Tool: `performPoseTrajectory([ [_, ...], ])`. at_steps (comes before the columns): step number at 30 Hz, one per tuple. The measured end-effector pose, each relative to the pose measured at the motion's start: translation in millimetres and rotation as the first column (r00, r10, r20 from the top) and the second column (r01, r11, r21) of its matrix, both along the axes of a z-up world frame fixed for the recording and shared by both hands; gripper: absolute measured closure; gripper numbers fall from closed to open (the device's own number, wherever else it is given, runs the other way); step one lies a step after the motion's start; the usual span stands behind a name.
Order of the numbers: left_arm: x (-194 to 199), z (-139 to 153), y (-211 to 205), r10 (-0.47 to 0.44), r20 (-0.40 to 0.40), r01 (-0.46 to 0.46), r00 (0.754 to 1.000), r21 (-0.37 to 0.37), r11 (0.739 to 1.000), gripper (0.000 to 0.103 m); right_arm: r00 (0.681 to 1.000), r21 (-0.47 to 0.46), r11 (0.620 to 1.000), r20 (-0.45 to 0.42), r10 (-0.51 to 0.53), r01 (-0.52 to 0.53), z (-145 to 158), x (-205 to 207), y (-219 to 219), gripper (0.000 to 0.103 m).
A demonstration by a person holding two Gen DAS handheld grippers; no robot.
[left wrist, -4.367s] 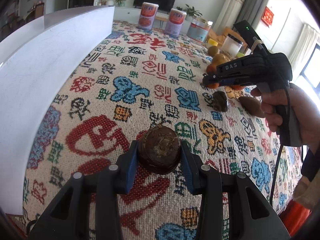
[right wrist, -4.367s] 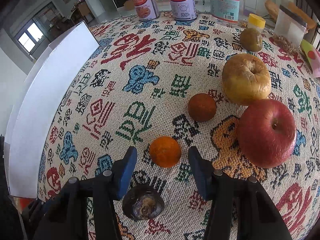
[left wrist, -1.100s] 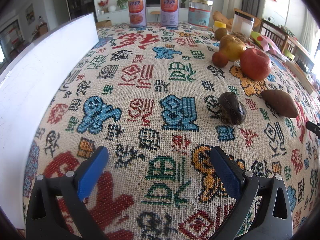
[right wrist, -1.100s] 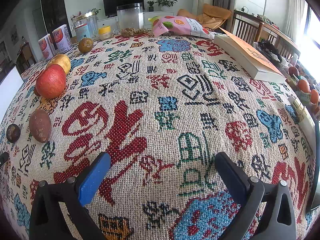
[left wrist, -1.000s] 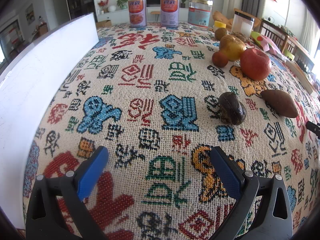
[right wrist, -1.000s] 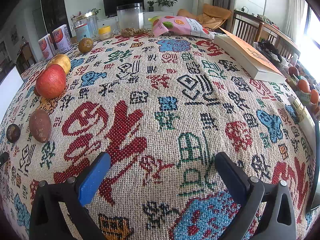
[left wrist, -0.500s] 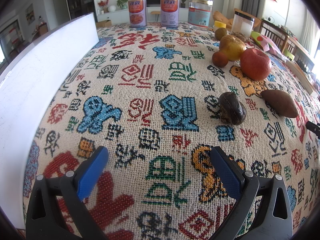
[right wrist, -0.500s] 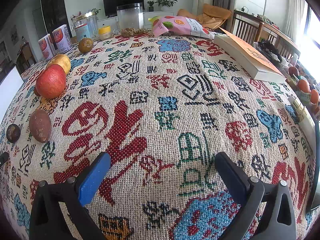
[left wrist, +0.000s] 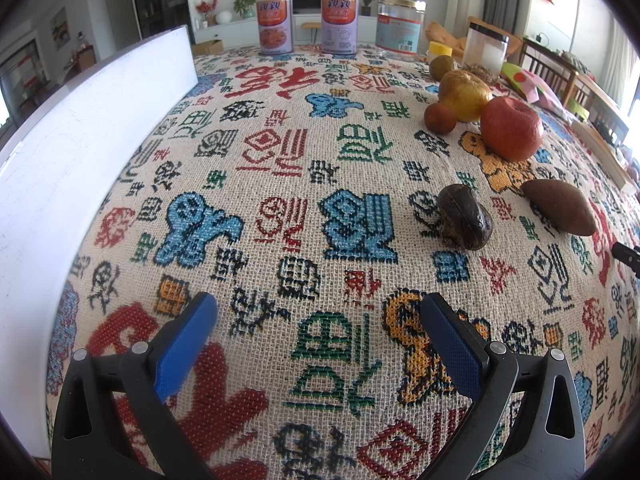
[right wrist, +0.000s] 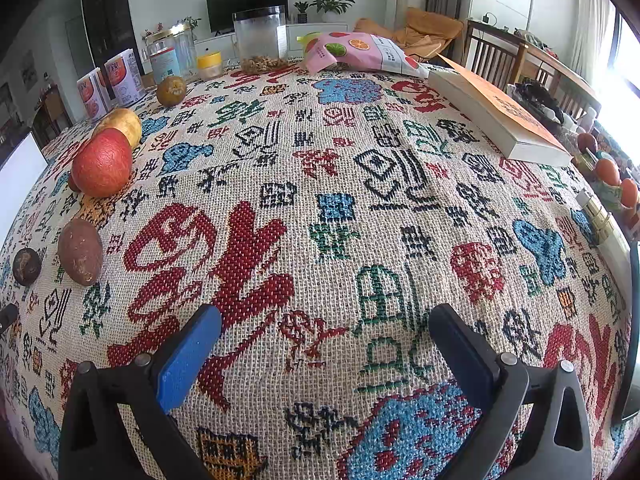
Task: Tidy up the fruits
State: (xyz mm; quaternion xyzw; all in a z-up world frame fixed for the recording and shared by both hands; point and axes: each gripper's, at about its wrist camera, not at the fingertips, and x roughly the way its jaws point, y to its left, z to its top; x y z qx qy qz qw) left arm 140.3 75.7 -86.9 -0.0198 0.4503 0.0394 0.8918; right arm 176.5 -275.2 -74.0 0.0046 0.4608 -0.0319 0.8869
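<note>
Fruits lie in a row on the patterned tablecloth [left wrist: 280, 184]. In the left wrist view they run from a dark wrinkled fruit [left wrist: 464, 222] and a brown oval fruit [left wrist: 560, 206] back to a red apple [left wrist: 511, 128], a small dark orange [left wrist: 439, 118], a yellow pear-like fruit [left wrist: 464, 94] and a greenish round fruit [left wrist: 442, 66]. The right wrist view shows the apple [right wrist: 102, 164], the brown oval fruit [right wrist: 80, 251] and the dark fruit [right wrist: 26, 266] at far left. My left gripper [left wrist: 318, 316] is open and empty. My right gripper [right wrist: 326, 328] is open and empty.
A white board [left wrist: 80, 132] stands along the table's left edge. Cans [left wrist: 275, 24] and jars [left wrist: 400, 28] stand at the far edge. A book [right wrist: 496, 120], a pink snack bag [right wrist: 360, 52] and a clear jar [right wrist: 260, 40] lie at the right side.
Over the last second nothing has moved. Earlier, my left gripper held the dark fruit and my right gripper hovered around a small orange; both are now open and pulled back.
</note>
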Motion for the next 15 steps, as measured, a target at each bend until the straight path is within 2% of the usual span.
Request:
performPoseTrajectory([
  [12,-1,0,0,-0.005,0.002,0.005,1.000,-0.004,1.000,0.001,1.000,0.000,1.000,0.000,0.000,0.000,0,0,0,0.000],
  [13,-3,1,-2,-0.028,0.004,0.028,1.000,-0.018,0.999,0.002,1.000,0.001,1.000,0.000,0.000,0.000,0,0,0,0.000],
  [15,-7,5,-13,-0.130,0.018,0.131,0.991,-0.097,0.987,0.002,1.000,0.000,1.000,0.000,0.000,0.000,0,0,0,0.000],
])
